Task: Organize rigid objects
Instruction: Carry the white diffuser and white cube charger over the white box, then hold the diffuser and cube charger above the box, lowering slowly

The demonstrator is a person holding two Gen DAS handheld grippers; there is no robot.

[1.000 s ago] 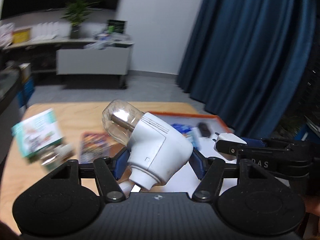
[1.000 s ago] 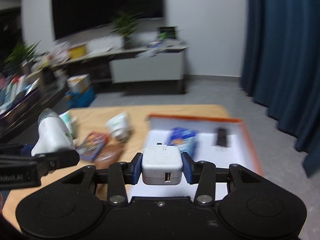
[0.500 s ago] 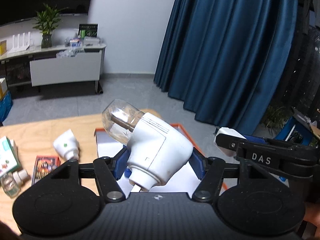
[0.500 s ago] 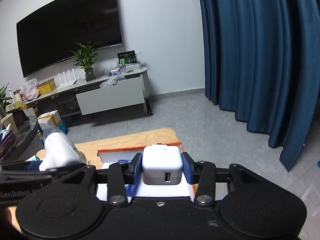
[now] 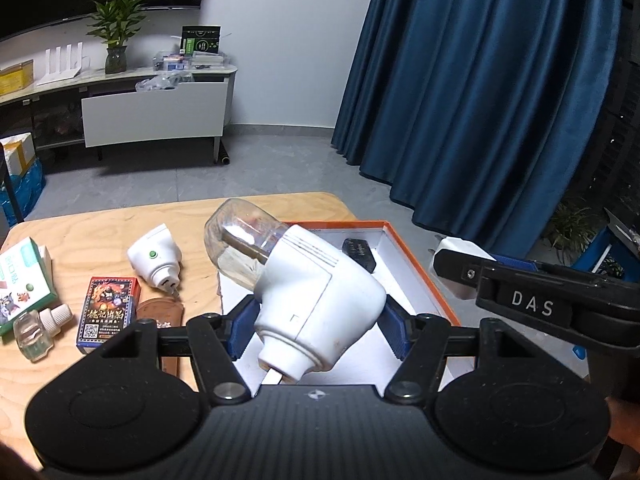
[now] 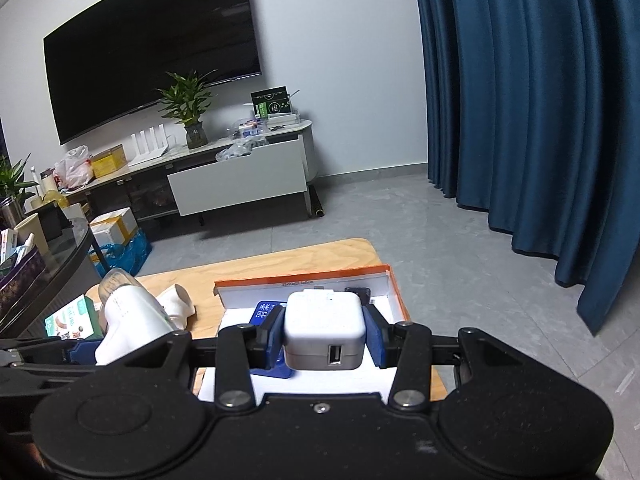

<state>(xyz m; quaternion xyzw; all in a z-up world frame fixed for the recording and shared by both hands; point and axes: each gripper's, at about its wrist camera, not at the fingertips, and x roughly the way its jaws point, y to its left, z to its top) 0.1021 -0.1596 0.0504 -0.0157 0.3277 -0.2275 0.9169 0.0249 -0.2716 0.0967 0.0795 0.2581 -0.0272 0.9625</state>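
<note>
My left gripper (image 5: 318,330) is shut on a white plug-in device with a clear bottle (image 5: 316,292), held above the near left part of the orange-rimmed white tray (image 5: 420,268). It also shows in the right wrist view (image 6: 132,320). My right gripper (image 6: 325,338) is shut on a white USB charger (image 6: 324,328), held over the tray (image 6: 394,284). A black object (image 5: 360,254) and a blue packet (image 6: 266,314) lie in the tray.
On the wooden table (image 5: 88,236) lie a second white plug-in device (image 5: 156,260), a card deck (image 5: 106,308), a small clear bottle (image 5: 36,330), a green-white box (image 5: 22,284) and a brown pouch (image 5: 160,308). Blue curtains hang on the right.
Both views have swung: first up and right, then back down toward the table. Both grippers kept their objects and now hang over the tray.
</note>
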